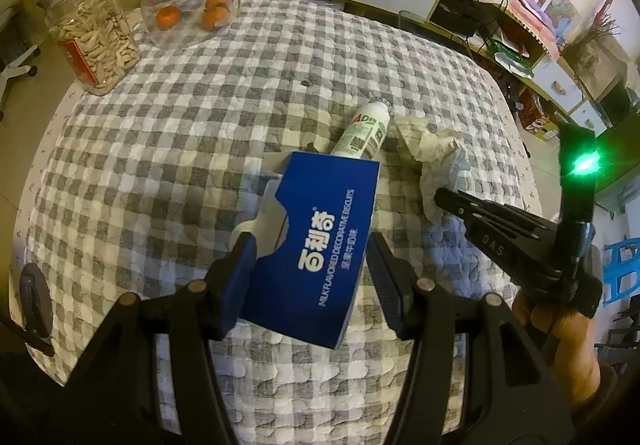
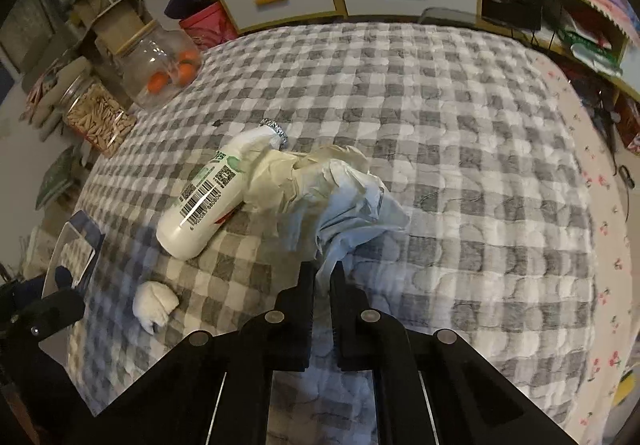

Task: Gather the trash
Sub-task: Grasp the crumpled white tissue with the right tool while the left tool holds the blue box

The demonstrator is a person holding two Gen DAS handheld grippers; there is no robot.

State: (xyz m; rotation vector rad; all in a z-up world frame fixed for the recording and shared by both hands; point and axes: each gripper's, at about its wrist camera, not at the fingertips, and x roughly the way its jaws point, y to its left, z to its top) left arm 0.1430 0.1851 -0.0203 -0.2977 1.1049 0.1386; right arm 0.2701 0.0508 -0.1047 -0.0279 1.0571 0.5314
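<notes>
Trash lies gathered on a grey-and-white checked quilted cloth (image 2: 460, 133): a crumpled off-white paper wad (image 2: 332, 193), a white plastic drink bottle with a barcode label (image 2: 208, 201) lying on its side, a small white tissue ball (image 2: 154, 305), and a dark blue cardboard biscuit box with white lettering (image 1: 316, 249).

In the right wrist view the paper wad sits at centre, its left edge touching the bottle at about 9 o'clock from it; the bottle's foil-topped neck points toward 1 o'clock. The tissue ball lies apart at 7 o'clock from the wad. The right gripper (image 2: 323, 273) has its tongs drawn nearly together, pinching the near tip of the paper wad between them.

In the left wrist view the left gripper (image 1: 312, 261) stands about half open with the blue box between its fingers; the left finger (image 1: 240, 265) presses the box's side, while a narrow gap shows at the right finger, so a firm hold I cannot confirm. The bottle pokes out beyond the box at 12 o'clock.

A glass jar holding oranges (image 1: 188, 1) and a clear jar of pale seeds (image 1: 92, 41) stand at 10 o'clock.
</notes>
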